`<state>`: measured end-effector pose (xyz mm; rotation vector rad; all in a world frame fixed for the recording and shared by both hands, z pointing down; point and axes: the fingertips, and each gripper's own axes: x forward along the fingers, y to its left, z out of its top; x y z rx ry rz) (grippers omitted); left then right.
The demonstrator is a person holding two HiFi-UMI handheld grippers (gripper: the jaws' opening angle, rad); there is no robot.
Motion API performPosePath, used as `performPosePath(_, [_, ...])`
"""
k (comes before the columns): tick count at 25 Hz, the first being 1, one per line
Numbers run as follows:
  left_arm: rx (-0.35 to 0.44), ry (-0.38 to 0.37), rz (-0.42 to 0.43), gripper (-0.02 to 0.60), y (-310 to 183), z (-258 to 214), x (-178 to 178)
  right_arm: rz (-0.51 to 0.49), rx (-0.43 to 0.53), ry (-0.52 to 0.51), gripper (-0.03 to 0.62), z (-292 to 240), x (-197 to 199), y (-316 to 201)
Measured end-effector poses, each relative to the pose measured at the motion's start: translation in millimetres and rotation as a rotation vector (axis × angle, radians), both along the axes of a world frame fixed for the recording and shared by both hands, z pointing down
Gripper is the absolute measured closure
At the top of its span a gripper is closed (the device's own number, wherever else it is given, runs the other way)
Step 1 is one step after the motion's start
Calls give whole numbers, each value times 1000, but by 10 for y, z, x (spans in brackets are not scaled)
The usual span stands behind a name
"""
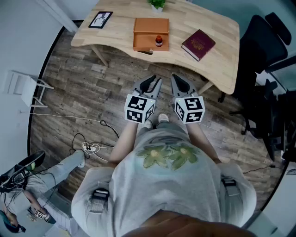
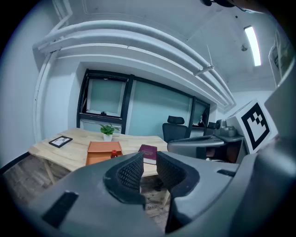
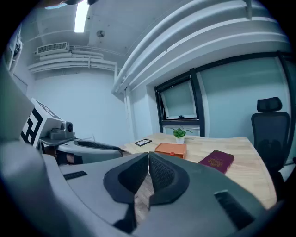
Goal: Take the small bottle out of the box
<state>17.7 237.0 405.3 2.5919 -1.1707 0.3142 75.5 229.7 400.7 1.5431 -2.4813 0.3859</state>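
Left gripper (image 1: 150, 82): jaws a narrow crack apart, floor (image 1: 92, 88) visible through the gap, nothing between the pads. Same read in its own view (image 2: 149, 159).
Right gripper (image 1: 180, 82): jaws fully together, pads touching, holding nothing. Confirmed in its own view (image 3: 148, 159).
Both are held side by side, near each other but not touching, over the floor just short of the table (image 1: 217, 28) edge and pointing at the table.

Bottle (image 1: 158, 40) (red cap): straight ahead of the grippers and well apart from both, roughly in line with the gap between them, a bit nearer the left gripper's line. It stands upright at the near right corner of the box (image 1: 151, 28). It looks to be inside the near wall, but I can't tell for sure. Left gripper view: bottle (image 2: 114, 153) ahead-left of the jaws, at the box (image 2: 102, 149) corner. Right gripper view: only a red speck at the box (image 3: 170, 149) front.

Other items:
- Book (image 1: 198, 44): ahead-right of the right gripper, lying flat and clear of the box.
- Plant (image 1: 157, 3): beyond the box.
- Frame (image 1: 100, 19): far ahead-left of the left gripper.
- Chair (image 1: 268, 41): off to the right of the right gripper, past the table end.
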Motion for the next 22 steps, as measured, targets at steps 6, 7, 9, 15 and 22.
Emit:
performPosePath(6, [-5,-7,-19,492,-68,47,65,-21,-7,-7,585,52,99,-50])
performPosePath(7, [-10,-12,-21,492,-80,72,83,-21,-11,-9,585,73,130,-68])
performPosePath(9, [-18,-20,-28,492,-82,116,113,-29,-19,-15,585,115,178,-90])
performPosePath(15, [-42,0,-81,492,-69,213,114,-67,-13,-21,585,173,252,-151])
performPosePath(22, [-54,-15,-73,492,-197,238,219,-71,-20,-32,585,225,340,-265])
